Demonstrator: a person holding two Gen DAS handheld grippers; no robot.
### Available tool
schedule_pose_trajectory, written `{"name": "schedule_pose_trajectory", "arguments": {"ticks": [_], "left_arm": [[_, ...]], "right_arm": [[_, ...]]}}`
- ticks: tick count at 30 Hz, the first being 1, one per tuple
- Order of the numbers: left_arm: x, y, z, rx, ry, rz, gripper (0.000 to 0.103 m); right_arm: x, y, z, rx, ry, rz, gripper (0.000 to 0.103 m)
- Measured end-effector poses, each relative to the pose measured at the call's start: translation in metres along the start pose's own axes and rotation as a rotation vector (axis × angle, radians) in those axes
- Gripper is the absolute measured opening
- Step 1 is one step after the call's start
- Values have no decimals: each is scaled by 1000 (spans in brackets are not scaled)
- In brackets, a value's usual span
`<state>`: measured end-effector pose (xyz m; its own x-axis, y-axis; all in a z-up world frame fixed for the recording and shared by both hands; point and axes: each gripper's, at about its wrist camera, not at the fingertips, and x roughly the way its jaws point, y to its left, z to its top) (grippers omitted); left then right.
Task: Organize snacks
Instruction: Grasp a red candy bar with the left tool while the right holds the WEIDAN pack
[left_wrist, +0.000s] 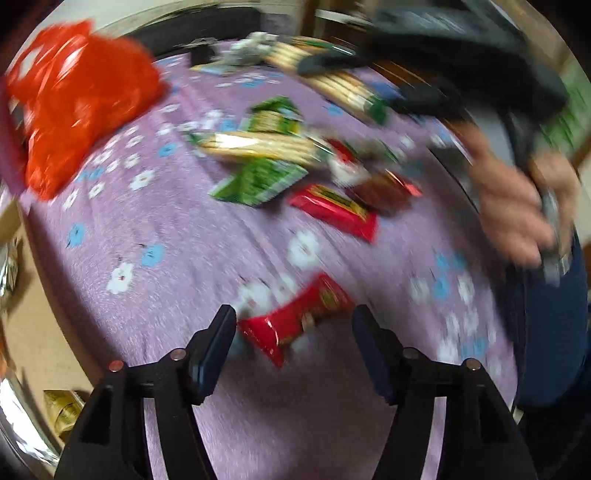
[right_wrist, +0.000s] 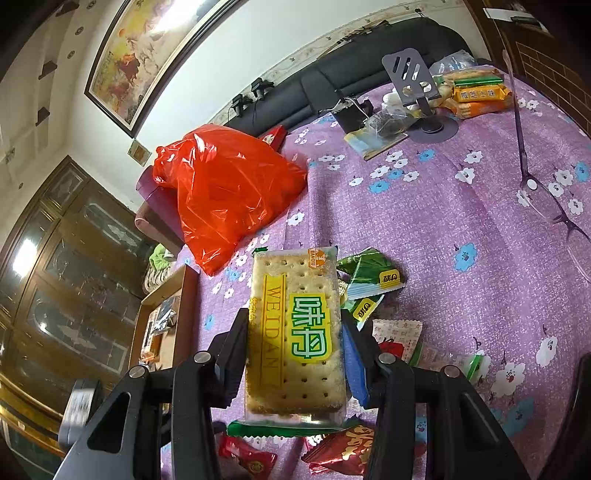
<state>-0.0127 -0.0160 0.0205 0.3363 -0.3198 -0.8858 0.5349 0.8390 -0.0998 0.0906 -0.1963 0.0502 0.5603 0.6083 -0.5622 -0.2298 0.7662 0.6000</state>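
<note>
We have the right tongs (right_wrist: 295, 354) clamped on a flat, clear-wrapped packet of pale square crackers with a yellow and green label (right_wrist: 295, 332), one finger on each long edge, and the packet is lifted above the purple flowered tablecloth (right_wrist: 461, 206) that covers the table. It reads to us as light but brittle: the crackers inside would likely crack under a hard squeeze, and the glossy film looks slippery, so we judge the grip on the stiff long edges, near the packet's middle, to be the safest hold.

Beyond the cracker packet lies the crumpled red plastic bag (right_wrist: 229, 192); just to its right sit small green foil sachets (right_wrist: 369, 273), and below it red wrapped sweets (right_wrist: 343, 450).

Our left tongs (left_wrist: 293, 343) stand wide apart, holding nothing, with a small red foil snack packet (left_wrist: 295, 325) lying on the cloth between the fingers. That view is blurred, so we cannot tell whether the fingers touch it. It looks soft and crinkly, best pinched across its narrow middle. Farther from it lies a heap of green, red and long cracker packets (left_wrist: 280, 162).
</note>
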Motion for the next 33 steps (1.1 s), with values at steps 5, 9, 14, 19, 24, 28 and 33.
{"name": "schedule_pose_trajectory", "arguments": {"ticks": [5,9,14,19,24,28,33], "left_arm": [[-12,-17,-7,146,-44,79,65],[-6,-19,4,185,-45,83,65],[13,-16,9,191,-10,82,53],[18,-14,5,122,-28,77,32],[14,-17,-2,0,-94,131,18],[7,-1,-5,-131,-139,151,17],[-17,25,-7,-261,-249,224,17]], "right_arm": [[1,0,0,0,1,5,50],[0,0,-1,2,0,5,50],[0,-1,0,7,-1,7,50],[-2,4,-1,-10,-6,9,50],[1,7,-4,-17,6,7,50],[6,15,-8,-52,15,-8,50],[14,33,-17,-122,19,-36,50]]}}
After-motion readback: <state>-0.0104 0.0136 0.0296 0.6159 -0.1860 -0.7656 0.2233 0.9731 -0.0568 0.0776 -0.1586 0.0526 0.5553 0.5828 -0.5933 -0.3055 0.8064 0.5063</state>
